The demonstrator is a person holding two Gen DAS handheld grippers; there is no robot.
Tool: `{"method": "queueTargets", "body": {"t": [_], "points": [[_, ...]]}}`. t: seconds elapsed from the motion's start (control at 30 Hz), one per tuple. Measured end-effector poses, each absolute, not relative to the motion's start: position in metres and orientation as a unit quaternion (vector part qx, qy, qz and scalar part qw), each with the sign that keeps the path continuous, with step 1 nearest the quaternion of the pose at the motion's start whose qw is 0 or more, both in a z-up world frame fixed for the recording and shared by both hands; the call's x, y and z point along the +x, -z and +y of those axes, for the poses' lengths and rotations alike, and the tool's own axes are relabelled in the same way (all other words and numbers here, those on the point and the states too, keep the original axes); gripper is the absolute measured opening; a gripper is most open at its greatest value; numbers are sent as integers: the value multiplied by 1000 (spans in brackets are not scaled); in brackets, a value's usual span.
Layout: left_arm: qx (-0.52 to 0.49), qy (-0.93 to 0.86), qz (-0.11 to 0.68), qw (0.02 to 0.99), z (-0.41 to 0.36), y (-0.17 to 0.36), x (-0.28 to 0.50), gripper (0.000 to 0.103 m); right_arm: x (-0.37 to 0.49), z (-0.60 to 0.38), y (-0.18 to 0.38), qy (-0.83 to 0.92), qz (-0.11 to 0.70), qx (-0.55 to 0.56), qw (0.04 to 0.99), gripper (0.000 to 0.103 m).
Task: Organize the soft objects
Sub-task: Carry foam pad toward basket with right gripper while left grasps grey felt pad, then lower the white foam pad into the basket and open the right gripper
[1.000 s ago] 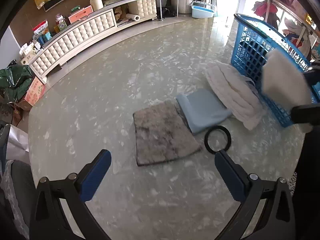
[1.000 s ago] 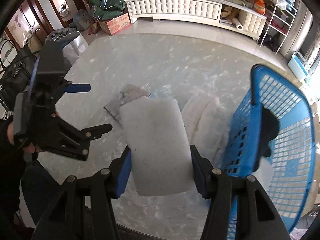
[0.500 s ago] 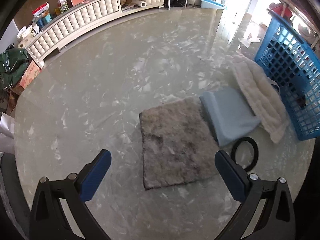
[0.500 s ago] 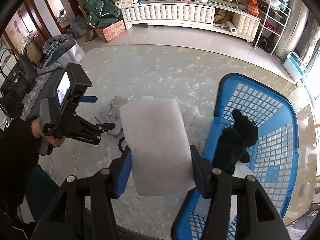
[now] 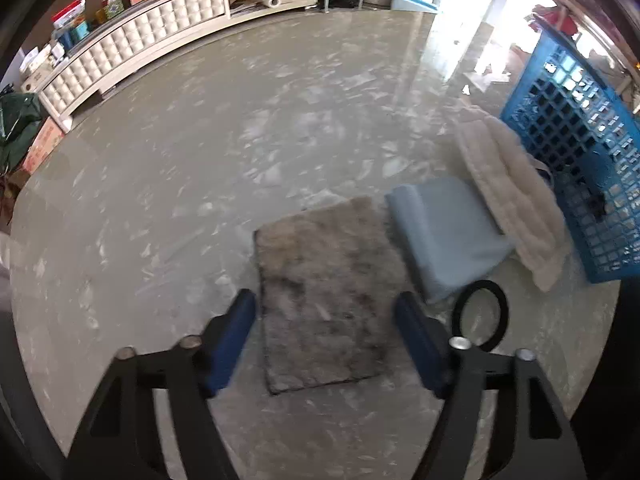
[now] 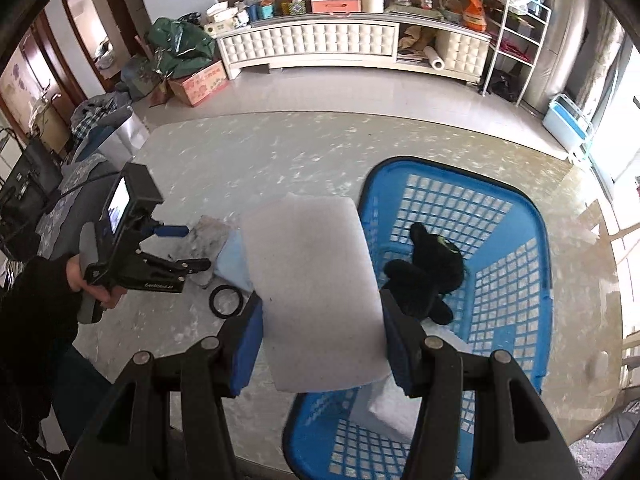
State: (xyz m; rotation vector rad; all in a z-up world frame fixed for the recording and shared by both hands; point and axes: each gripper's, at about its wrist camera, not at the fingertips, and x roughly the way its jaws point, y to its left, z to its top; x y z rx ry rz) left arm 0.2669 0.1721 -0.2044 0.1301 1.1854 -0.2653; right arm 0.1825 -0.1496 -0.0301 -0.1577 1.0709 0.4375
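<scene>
My right gripper (image 6: 322, 312) is shut on a white foam pad (image 6: 312, 280) and holds it above the left rim of the blue basket (image 6: 516, 208). A black plush toy (image 6: 428, 276) and another white pad (image 6: 394, 408) lie in the basket. My left gripper (image 5: 326, 308) is open and empty, low over a grey fuzzy mat (image 5: 324, 284). A light blue folded cloth (image 5: 444, 232) and a white fluffy towel (image 5: 512, 196) lie between the mat and the basket (image 5: 580, 152).
A black ring (image 5: 480, 316) lies on the marble table (image 5: 200, 184) beside the blue cloth. The left gripper and hand (image 6: 132, 248) show in the right wrist view. A white cabinet (image 6: 320, 44) and shelves stand beyond the table.
My right gripper has carried the white pad rightward over the basket. My left gripper has moved forward over the grey mat and its fingers have closed partway.
</scene>
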Motion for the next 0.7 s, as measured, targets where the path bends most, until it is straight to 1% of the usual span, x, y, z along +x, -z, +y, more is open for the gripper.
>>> {"method": "queueTargets", "body": {"t": [0.03, 0.1, 0.17, 0.3, 0.43, 0.7], "points": [[61, 129, 555, 820, 171, 204, 266, 52, 182, -151, 31, -205, 506, -73, 835, 52], [61, 137, 551, 821, 164, 203, 264, 26, 179, -153, 32, -201, 506, -73, 836, 52], [49, 155, 549, 820, 162, 202, 263, 21, 178, -154, 33, -197, 507, -73, 836, 52], [41, 164, 551, 817, 154, 200, 259, 15, 178, -159, 31, -187, 509, -75, 837, 52], [48, 153, 551, 819, 145, 195, 253, 15, 179, -169, 29, -167, 506, -84, 842, 53], [39, 140, 533, 834, 157, 159, 231, 15, 187, -192, 48, -112, 531, -86, 836, 53]]}}
